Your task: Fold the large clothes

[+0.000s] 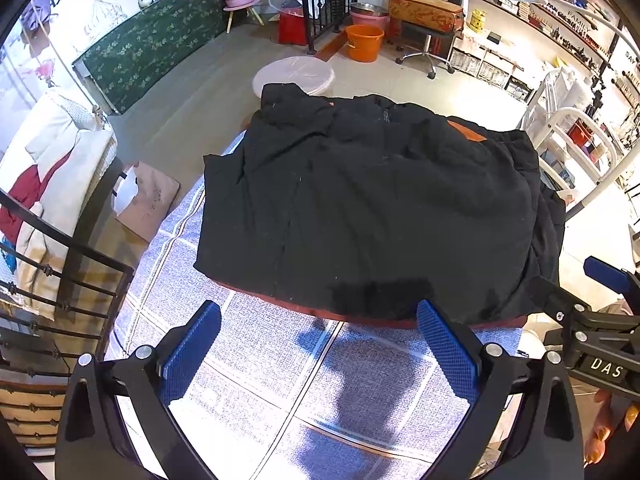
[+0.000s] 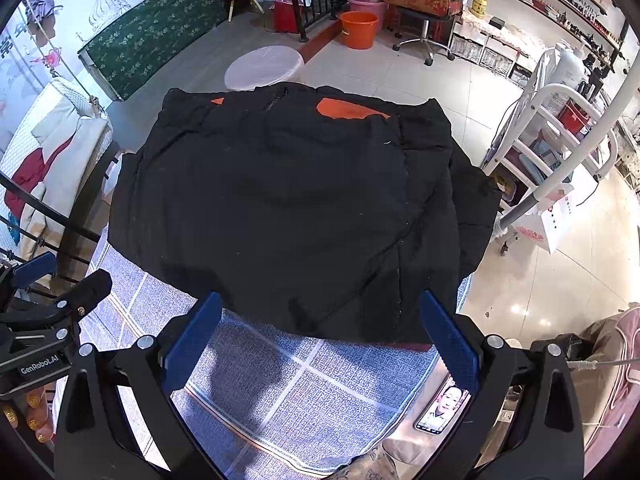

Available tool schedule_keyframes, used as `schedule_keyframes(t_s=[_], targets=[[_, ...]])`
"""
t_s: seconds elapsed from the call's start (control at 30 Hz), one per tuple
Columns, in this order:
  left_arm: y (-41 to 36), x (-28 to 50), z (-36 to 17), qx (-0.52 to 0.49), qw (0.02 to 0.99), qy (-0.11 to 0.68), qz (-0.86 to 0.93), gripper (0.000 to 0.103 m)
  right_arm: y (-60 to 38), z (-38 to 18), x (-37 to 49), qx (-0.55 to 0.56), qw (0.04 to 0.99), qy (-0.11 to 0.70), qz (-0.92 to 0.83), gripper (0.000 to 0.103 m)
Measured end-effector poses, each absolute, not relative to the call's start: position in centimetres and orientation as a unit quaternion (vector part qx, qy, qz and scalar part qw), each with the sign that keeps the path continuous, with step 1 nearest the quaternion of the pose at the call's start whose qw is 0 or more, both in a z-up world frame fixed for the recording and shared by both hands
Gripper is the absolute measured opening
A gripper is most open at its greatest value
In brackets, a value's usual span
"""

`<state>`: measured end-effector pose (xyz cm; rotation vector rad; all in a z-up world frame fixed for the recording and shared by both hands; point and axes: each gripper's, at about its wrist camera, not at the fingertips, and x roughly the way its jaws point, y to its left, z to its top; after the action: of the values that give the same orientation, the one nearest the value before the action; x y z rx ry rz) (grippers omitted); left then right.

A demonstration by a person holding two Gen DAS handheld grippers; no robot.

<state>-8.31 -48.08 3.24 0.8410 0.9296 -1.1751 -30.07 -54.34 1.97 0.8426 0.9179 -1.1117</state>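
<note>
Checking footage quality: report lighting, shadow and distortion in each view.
Left wrist view: strong fisheye bending, the plaid cloth blown out, tong shadows across it, black jacket underexposed. Right wrist view: same bending, floor glare at right, jacket folds barely readable, phone screen sharp.

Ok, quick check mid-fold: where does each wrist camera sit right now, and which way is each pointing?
Left wrist: above the near table edge, facing forward over the black jacket; its open left gripper frames the checked cloth, with the right gripper at the right edge.
Right wrist: beside it, further right, same heading; its open right gripper is in front, the left gripper at the left edge, a phone below.
Shared: jacket, cloth, orange bucket, white stool.
</note>
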Motion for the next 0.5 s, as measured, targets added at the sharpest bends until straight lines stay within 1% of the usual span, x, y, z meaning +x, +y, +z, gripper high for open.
schedule_keyframes(t_s=[0.5], targets=[[-48.23,-7.84,2.62,0.376,0.654,0.413,-0.511,0.097,-54.33,1.44,-29.82,0.376,0.669,0.411,-0.491,0.097]])
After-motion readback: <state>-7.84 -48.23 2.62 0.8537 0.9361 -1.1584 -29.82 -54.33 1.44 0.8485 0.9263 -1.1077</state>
